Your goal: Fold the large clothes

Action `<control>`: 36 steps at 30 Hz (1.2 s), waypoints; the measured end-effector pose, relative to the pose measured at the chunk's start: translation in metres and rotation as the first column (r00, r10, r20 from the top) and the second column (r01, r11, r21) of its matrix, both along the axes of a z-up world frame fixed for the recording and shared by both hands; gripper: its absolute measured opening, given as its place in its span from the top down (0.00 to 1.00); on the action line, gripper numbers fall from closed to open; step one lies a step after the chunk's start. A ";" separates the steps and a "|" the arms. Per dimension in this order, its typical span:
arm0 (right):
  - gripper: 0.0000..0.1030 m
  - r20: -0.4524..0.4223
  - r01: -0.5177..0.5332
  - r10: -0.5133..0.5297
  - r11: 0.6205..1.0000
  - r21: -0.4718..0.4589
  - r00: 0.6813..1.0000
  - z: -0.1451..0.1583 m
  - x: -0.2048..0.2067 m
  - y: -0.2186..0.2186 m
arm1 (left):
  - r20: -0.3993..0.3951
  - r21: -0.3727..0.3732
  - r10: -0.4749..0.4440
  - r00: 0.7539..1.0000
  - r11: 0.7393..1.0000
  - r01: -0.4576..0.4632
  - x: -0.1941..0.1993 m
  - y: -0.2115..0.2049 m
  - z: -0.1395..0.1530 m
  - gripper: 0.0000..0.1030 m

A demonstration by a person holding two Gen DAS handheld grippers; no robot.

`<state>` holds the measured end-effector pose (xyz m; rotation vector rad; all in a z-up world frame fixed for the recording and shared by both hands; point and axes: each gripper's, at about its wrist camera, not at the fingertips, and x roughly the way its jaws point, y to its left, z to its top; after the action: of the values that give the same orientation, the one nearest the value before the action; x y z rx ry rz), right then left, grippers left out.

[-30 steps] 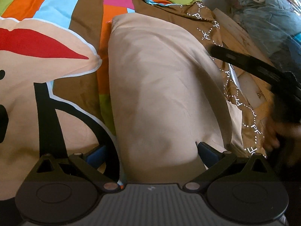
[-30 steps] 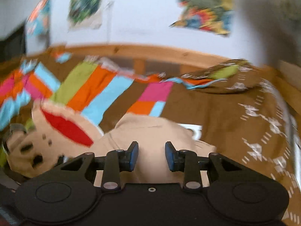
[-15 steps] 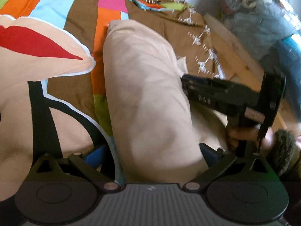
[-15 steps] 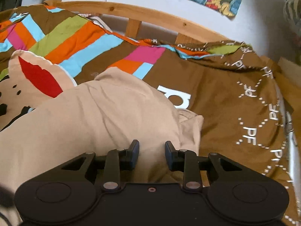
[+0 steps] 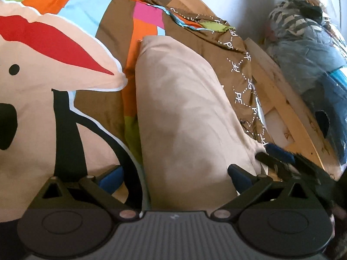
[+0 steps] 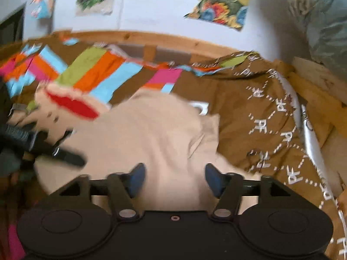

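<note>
Jaws spread on both grippers over beige garment (image 5: pixel 180 117)

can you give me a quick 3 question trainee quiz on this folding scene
1. True or false: the left tool is shut on the beige garment.
2. What lies directly under the garment? A) bare floor B) patterned bedspread C) table
3. Fill in: the right tool has its jaws ____.

Key: 1 false, its fingers are spread wide with the garment between them; 2 B; 3 open
</note>
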<state>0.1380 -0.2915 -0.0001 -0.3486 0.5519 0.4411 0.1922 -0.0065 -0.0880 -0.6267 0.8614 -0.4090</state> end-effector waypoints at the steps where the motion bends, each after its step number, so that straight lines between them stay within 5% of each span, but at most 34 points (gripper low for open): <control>1: 0.36 0.000 0.017 -0.017 0.999 -0.049 1.000 -0.008 -0.003 0.001 | 0.001 0.008 -0.003 1.000 1.000 0.003 -0.001 -0.001 0.000 0.00; 3: 0.37 0.007 0.081 -0.081 0.988 -0.133 0.997 -0.030 -0.002 -0.001 | -0.001 0.026 -0.006 1.000 1.000 0.006 0.001 -0.005 -0.001 0.00; 7: 0.16 0.015 0.118 -0.117 0.987 -0.111 0.993 -0.044 0.009 -0.013 | 0.003 0.076 -0.024 1.000 0.997 0.024 0.003 -0.013 0.001 0.00; 13: 0.18 -0.019 0.148 -0.149 0.986 -0.072 0.989 -0.037 0.011 -0.021 | 0.001 0.098 -0.028 1.000 0.995 0.028 0.002 -0.015 0.002 0.00; 19: 0.14 0.058 0.240 -0.240 0.971 0.016 0.969 -0.011 0.006 -0.042 | -0.005 0.069 -0.022 1.000 0.997 0.022 0.002 -0.012 0.000 0.00; 26: 0.05 -0.191 0.315 -0.271 0.915 0.254 0.943 -0.025 0.028 -0.078 | -0.006 0.066 -0.021 1.000 0.998 0.021 0.002 -0.013 0.000 0.00; 36: 0.01 -0.126 0.250 -0.235 0.962 0.113 0.964 -0.037 0.026 -0.053 | 0.003 0.097 -0.019 1.000 0.995 0.018 0.001 -0.016 0.003 0.00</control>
<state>0.1638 -0.3442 -0.0369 -0.1305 0.6636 0.2576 0.1936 -0.0222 -0.0855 -0.5289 0.8785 -0.3828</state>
